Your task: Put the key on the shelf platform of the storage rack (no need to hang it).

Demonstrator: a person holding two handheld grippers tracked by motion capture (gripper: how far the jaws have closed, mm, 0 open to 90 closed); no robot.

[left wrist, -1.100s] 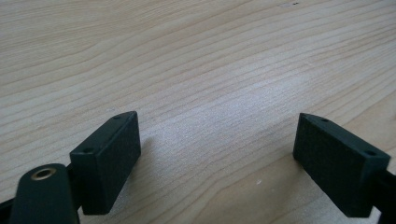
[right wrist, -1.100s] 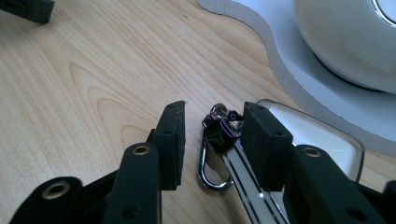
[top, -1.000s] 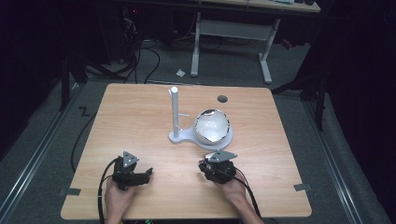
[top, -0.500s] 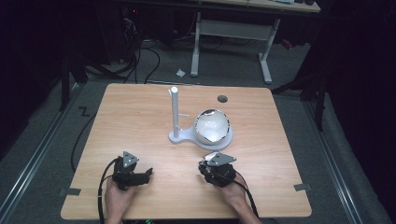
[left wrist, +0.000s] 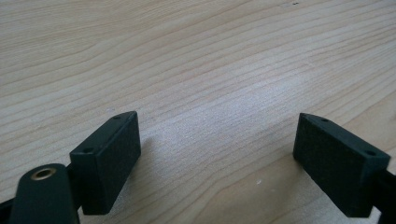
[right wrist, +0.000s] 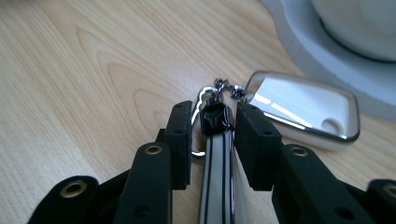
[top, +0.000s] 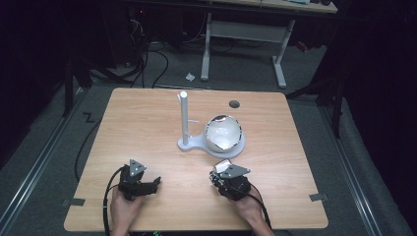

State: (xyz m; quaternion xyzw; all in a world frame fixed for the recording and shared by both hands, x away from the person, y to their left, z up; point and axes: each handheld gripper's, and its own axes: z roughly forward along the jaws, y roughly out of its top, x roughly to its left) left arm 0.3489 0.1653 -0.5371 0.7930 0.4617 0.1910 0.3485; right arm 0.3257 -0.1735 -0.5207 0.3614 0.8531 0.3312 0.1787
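On the wooden table (top: 142, 123), a white-and-chrome key fob (right wrist: 303, 109) lies flat, joined by a metal ring (right wrist: 203, 95) to a grey striped strap (right wrist: 217, 182). My right gripper (right wrist: 213, 109) is shut on the black end of the strap, close to the table surface. From above, the right gripper (top: 219, 177) sits near the front edge with the key fob (top: 223, 164) just beyond it. My left gripper (left wrist: 217, 119) is open over bare wood, jaws wide apart with nothing between them. The high view places the left gripper (top: 155, 183) at the front left.
A white stand (top: 194, 144) with an upright post (top: 183, 118) and a small side peg stands mid-table. A shiny white bowl (top: 223, 132) rests on the stand's base, just beyond the fob. A round cable hole (top: 234, 104) sits near the far edge.
The right gripper has shifted slightly toward the near edge. The left gripper has stayed put.
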